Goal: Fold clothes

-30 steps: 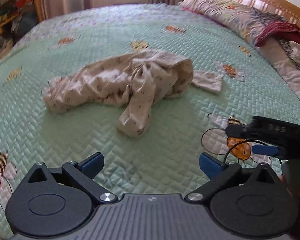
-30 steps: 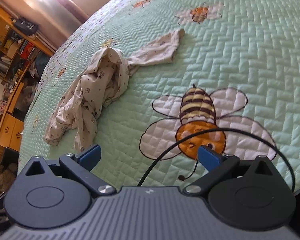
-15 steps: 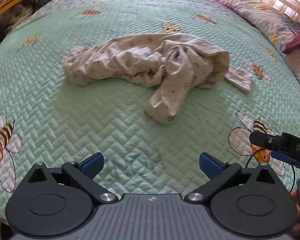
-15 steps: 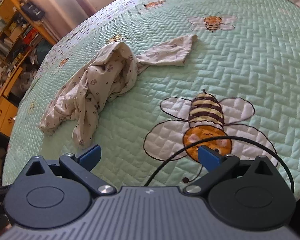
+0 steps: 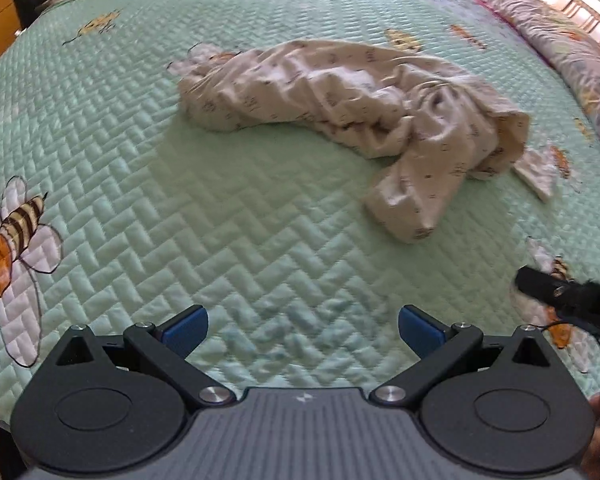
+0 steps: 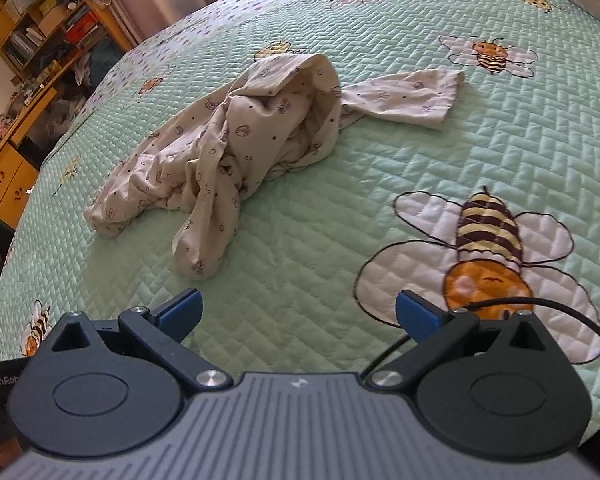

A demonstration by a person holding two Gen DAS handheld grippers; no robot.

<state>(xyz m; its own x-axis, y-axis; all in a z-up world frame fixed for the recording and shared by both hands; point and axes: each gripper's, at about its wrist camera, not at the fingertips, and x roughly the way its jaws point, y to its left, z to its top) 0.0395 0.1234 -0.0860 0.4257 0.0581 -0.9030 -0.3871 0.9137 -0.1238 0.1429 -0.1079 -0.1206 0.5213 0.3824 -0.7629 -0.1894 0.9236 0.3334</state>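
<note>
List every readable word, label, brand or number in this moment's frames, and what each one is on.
"GenRob", cut off by the gripper body: white letters on a black object at the lower left edge of the right wrist view.
Small emblem, a mark rather than letters: on the grey body of the left gripper and the right gripper.
Shelf items: too small to read.
Garment print: small figures, no text.

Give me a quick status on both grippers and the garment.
Left gripper open, empty. Right gripper open, empty. Garment crumpled on the bedspread, untouched. Nothing in the way.
</note>
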